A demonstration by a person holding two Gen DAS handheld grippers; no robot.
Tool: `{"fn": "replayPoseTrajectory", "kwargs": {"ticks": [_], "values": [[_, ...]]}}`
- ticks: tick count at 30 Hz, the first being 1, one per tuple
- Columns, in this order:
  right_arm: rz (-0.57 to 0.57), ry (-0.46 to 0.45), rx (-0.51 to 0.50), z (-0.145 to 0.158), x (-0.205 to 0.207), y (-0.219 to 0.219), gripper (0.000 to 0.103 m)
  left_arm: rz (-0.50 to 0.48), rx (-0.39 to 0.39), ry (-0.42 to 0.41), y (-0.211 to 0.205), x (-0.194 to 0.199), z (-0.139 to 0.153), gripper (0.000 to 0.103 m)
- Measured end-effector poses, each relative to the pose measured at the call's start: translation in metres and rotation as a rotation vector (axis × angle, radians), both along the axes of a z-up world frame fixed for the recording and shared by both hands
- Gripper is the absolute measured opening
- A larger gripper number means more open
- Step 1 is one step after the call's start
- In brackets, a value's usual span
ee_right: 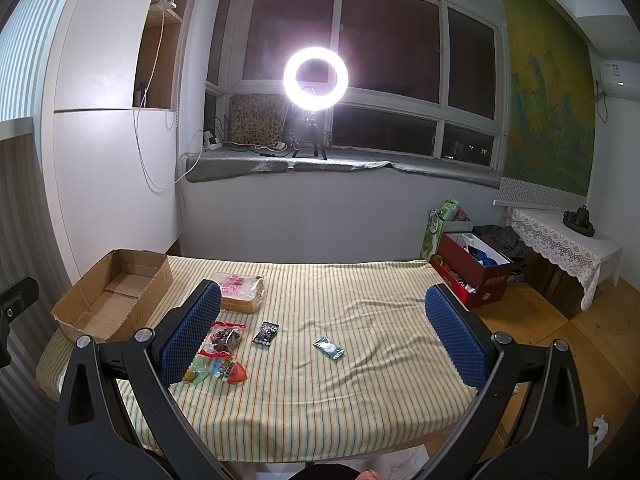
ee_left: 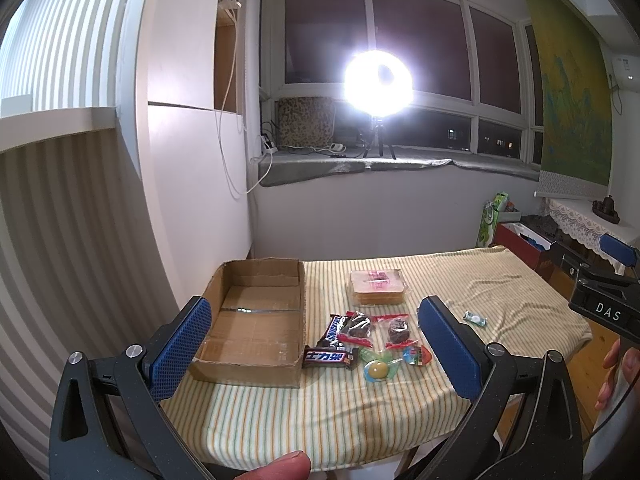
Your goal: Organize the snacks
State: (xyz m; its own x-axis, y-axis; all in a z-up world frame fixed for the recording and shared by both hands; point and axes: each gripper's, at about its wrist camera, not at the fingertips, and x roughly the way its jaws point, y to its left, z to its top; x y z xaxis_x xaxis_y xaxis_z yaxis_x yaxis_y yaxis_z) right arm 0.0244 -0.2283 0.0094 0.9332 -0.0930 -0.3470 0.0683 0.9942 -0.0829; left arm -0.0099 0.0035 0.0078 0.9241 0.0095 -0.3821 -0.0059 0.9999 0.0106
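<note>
left gripper (ee_left: 316, 344) wide open above table (ee_left: 320, 412), snack pile (ee_left: 368, 340) between its fingers, empty box (ee_left: 252, 320) just past left finger, right gripper (ee_right: 322, 336) wide open, mint (ee_right: 329, 348) between fingers, bread pack (ee_right: 240, 292) ahead-left

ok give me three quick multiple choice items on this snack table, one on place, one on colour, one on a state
1. Where is the open brown cardboard box?
A table's left side
B on the floor
C on the windowsill

2. What colour are the gripper pads?
A red
B blue
C white

3. The cardboard box is:
A full of snacks
B taped shut
C empty

A: it sits left of the snack wrappers on the striped yellow tablecloth.
B: both grippers show blue textured pads.
C: only bare cardboard shows inside.
</note>
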Motion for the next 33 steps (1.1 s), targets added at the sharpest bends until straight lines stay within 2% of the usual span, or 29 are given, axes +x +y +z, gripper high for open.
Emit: {"fn": "replayPoseTrajectory", "kwargs": {"ticks": [33], "values": [[0.0, 0.0, 0.001, -0.0003, -0.0005, -0.0002, 0.103, 0.001, 0.001, -0.004, 0.0007, -0.0022, 0.0021, 0.103]]}}
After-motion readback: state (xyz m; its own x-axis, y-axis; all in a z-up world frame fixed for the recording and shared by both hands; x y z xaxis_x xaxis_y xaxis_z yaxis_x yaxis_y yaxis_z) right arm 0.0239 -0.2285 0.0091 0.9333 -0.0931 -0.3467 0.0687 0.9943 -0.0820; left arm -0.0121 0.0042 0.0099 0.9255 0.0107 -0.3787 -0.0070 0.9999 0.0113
